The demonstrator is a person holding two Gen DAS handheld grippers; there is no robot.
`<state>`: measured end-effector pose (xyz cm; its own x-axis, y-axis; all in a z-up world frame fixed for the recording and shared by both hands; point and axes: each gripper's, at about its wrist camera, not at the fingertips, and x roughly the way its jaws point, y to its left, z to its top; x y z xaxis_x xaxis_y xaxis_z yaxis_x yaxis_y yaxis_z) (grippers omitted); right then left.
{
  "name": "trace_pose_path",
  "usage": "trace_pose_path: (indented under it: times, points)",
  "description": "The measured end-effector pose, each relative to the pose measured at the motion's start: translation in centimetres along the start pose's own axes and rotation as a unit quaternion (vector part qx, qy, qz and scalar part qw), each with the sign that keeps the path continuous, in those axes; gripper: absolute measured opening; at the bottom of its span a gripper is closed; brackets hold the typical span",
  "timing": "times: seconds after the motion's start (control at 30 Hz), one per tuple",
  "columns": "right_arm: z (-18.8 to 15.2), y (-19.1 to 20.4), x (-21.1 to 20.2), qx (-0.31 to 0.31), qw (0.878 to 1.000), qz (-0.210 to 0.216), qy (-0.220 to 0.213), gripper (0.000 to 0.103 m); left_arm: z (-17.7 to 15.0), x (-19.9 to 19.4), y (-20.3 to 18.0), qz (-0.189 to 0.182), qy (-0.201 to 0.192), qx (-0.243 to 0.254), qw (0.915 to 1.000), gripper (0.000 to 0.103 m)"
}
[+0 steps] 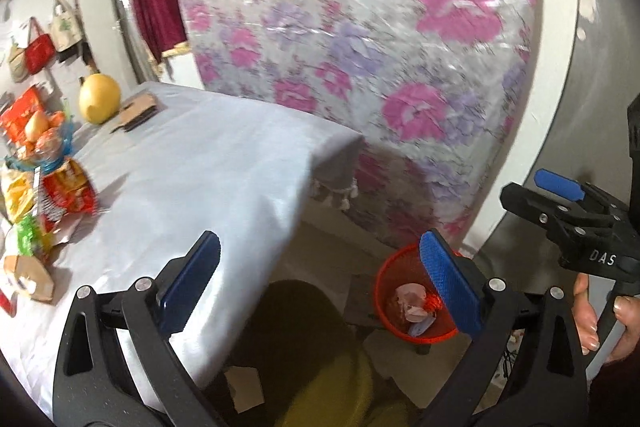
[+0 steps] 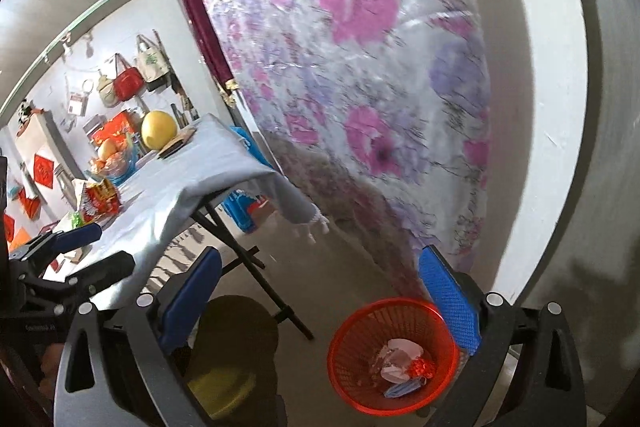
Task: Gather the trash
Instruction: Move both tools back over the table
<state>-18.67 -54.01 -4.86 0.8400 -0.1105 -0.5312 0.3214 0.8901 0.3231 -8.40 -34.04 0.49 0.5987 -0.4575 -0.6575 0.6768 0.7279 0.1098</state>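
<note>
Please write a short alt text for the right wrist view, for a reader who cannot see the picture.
The open, empty right gripper points down at a red mesh bin on the floor, which already holds crumpled trash. To the left stands a folding table with a pale cloth, carrying snack packets and a large yellow fruit; a flowered curtain hangs behind.

Red plastic mesh bin (image 2: 394, 355), smooth pale cloth on table (image 1: 208, 163), glossy flowered sheet (image 1: 360, 47).
</note>
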Motion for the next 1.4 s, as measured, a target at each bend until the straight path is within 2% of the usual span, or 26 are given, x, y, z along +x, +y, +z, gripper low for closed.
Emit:
trace_pose_path:
  times: [0.33, 0.57, 0.73, 0.87, 1.03, 1.1, 1.23, 1.27, 1.3, 1.4]
  points:
    - [0.3, 6.0, -0.3, -0.049, 0.998, 0.032, 0.014, 0.097, -1.9, -3.9, 7.5, 0.058, -0.027, -0.073, 0.9953, 0.096]
    - [0.2, 12.3, 0.1, -0.081, 0.994, 0.073, 0.029, 0.097, -4.7, -7.0, 15.4, 0.106, -0.041, -0.154, 0.9814, 0.096]
    - [-0.7, 18.1, 1.3, -0.113, 0.985, 0.115, 0.053, 0.097, -7.4, -9.1, 21.3, 0.162, -0.048, -0.2, 0.9651, 0.096]
    - [-1.4, 23.0, 3.0, -0.141, 0.976, 0.147, 0.079, 0.097, -9.9, -10.8, 27.1, 0.218, -0.043, -0.235, 0.9462, 0.096]
    - [-2.2, 29.1, 5.0, -0.178, 0.96, 0.188, 0.104, 0.097, -12.3, -12.1, 34.7, 0.254, -0.023, -0.297, 0.9203, 0.096]
    - [-2.3, 31.2, 5.5, -0.195, 0.953, 0.205, 0.109, 0.097, -13.3, -12.6, 38.3, 0.252, -0.025, -0.339, 0.9059, 0.096]
    - [-2.5, 34.0, 5.9, -0.217, 0.942, 0.231, 0.108, 0.097, -15.0, -12.6, 44.0, 0.212, -0.021, -0.415, 0.8844, 0.096]
    - [-2.6, 34.4, 6.0, -0.219, 0.941, 0.234, 0.109, 0.097, -15.1, -12.1, 45.0, 0.207, -0.016, -0.424, 0.8814, 0.096]
    - [-2.6, 34.8, 6.3, -0.22, 0.939, 0.238, 0.112, 0.097, -15.0, -11.7, 45.6, 0.206, -0.01, -0.423, 0.8822, 0.096]
    - [-2.7, 35.4, 7.3, -0.214, 0.938, 0.242, 0.125, 0.097, -14.4, -9.9, 47.0, 0.22, 0.019, -0.396, 0.8912, 0.096]
